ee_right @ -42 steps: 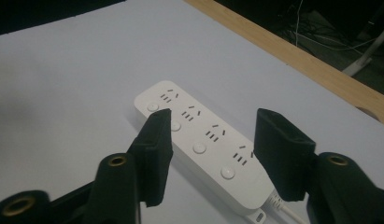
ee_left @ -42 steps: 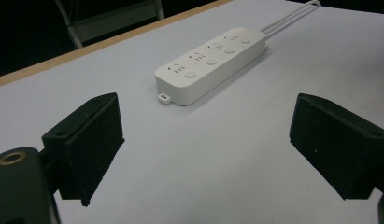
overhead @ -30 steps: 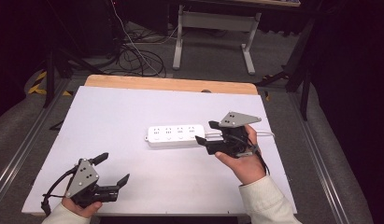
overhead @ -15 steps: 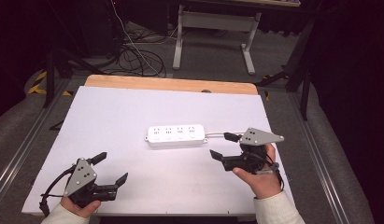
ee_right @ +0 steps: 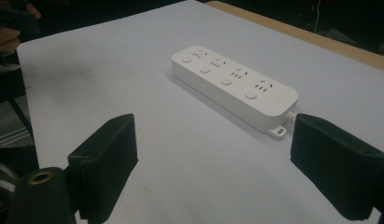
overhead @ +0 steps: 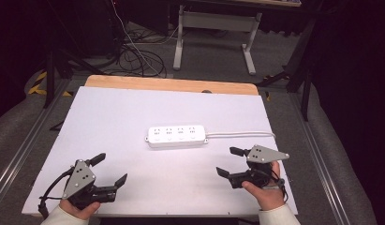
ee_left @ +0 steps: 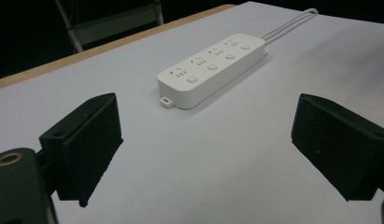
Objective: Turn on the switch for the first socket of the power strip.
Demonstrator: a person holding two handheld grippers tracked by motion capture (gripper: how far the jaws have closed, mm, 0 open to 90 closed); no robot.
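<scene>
Since one second ago, the right gripper (overhead: 230,162) has come away from the cord end of the power strip (overhead: 177,136) and moved toward the near right part of the table (overhead: 110,112), lower than it was. Its jaws have just been opening, and nothing is between them: in the right gripper view the two black jaws stand wide apart with only white table surface in the gap. The left gripper (overhead: 110,169) has stayed at the near left corner, also released, its jaws wide and empty.

The white table is the largest thing, with a wooden edge (overhead: 171,85) along its far side. The power strip lies flat near the middle, well apart from both grippers, sockets facing up, its long side across the table. Its white cable (overhead: 246,134) runs from the right end toward the right edge of the table.

As a judgement, the step in hand looks like letting go and withdrawing. To do it well, the right hand should keep the jaws wide and stay clear of the cable, so the strip is not pulled out of its place.

No container stands on the table. The strip's four sockets (ee_right: 229,67) are all empty, with no plug in any of them.
</scene>
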